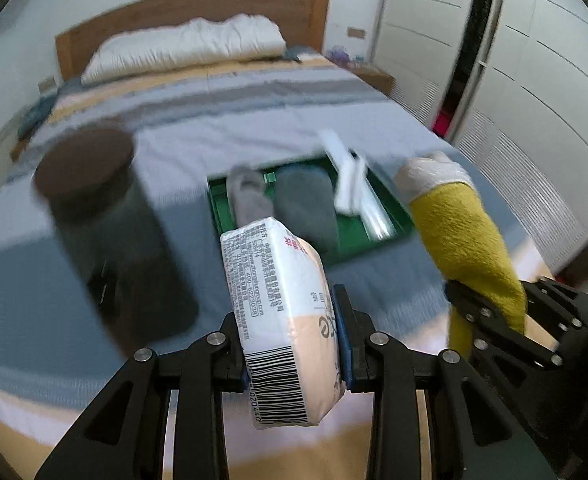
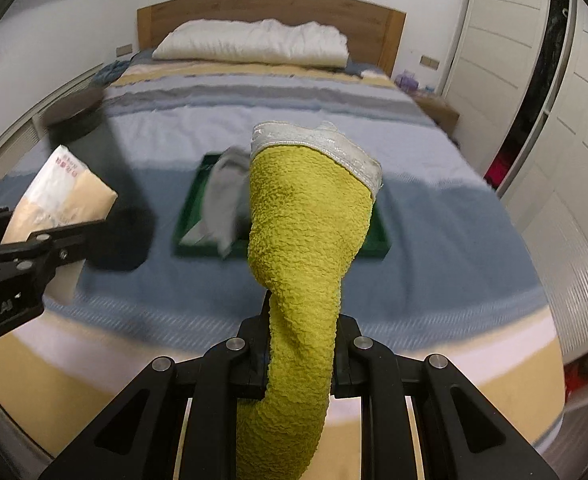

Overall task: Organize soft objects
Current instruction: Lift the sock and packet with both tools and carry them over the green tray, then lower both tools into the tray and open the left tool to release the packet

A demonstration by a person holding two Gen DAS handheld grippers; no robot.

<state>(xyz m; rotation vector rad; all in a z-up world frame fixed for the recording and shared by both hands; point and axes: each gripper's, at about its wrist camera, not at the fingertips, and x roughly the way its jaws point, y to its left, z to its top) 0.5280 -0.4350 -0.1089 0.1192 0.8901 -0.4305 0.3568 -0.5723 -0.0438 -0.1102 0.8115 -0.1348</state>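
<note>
My left gripper [image 1: 294,344] is shut on a pack of tissues [image 1: 281,304], held above the near end of the bed; the pack also shows in the right wrist view [image 2: 59,196]. My right gripper [image 2: 300,356] is shut on a yellow-green sock with a white cuff [image 2: 306,240], which stands up in front of the camera; the sock also shows in the left wrist view [image 1: 466,240]. A green tray [image 1: 390,216] lies on the bed ahead with grey socks [image 1: 306,204] and a white wrapper [image 1: 354,184] in it. In the right wrist view the tray [image 2: 187,216] is partly hidden by the sock.
The bed has a blue, grey and yellow striped cover [image 2: 253,100], a white pillow [image 2: 253,44] and a wooden headboard. A dark cylinder [image 1: 105,216] stands on the bed left of the tray. White wardrobe doors [image 1: 534,80] run along the right.
</note>
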